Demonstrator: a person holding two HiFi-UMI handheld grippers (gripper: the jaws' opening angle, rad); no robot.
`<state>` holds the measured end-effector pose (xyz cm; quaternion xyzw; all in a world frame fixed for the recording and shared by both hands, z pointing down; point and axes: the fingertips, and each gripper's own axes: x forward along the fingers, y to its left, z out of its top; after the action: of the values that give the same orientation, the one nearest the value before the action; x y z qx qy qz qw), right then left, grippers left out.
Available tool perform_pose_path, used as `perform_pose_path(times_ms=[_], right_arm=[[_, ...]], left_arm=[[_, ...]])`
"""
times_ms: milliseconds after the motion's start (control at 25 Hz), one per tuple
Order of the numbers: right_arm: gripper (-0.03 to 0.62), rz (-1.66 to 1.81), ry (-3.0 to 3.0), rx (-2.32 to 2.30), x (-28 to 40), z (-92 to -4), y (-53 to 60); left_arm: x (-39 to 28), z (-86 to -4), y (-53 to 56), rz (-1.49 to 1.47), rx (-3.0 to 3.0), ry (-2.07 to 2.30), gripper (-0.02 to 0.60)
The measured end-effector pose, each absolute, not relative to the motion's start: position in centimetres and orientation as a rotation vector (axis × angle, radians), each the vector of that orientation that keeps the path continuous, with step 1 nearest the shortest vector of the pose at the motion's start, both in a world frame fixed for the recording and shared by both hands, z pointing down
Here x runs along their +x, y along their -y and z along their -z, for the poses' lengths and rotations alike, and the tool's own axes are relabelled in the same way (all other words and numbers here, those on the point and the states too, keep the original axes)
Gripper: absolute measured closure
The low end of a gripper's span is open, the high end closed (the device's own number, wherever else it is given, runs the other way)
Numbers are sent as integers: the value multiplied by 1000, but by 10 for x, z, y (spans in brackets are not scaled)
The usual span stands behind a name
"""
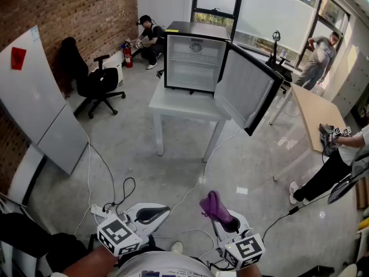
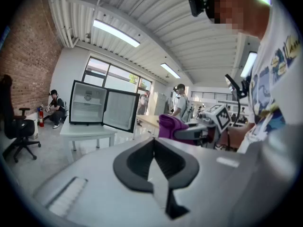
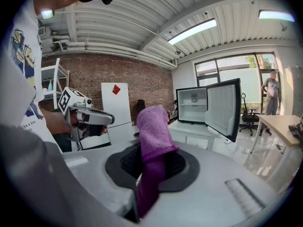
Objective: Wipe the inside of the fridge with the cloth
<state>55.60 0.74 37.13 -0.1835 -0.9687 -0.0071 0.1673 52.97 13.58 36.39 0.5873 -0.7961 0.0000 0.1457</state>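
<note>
Head view: two grippers held low, well short of an open fridge

An office chair (image 1: pixel 99 86) stands at the left by the brick wall. The left gripper (image 1: pixel 152 214) has its jaws closed together with nothing between them. Ahead, well apart from both grippers, the small fridge (image 1: pixel 190 62) sits on a white table (image 1: pixel 173 105), its door (image 1: pixel 247 88) swung wide to the right and its white inside showing. The right gripper (image 1: pixel 222 217) is clamped on the purple cloth (image 1: pixel 213 203), which stands up out of the jaws and folds over at the top. Farther right stands a wooden table (image 1: pixel 314 111).
</note>
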Motion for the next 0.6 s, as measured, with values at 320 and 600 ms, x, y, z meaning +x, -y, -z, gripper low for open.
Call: perform_pose_path(times_ms=[320,600], right_arm=[[542,19,2759,-534,561,-372,-10],[542,2,2760,-545,548,-368,-17]], left_arm=[[530,-364,-143,5,1671,2317,577],[521,-359,-152,9,1661,2332,576]])
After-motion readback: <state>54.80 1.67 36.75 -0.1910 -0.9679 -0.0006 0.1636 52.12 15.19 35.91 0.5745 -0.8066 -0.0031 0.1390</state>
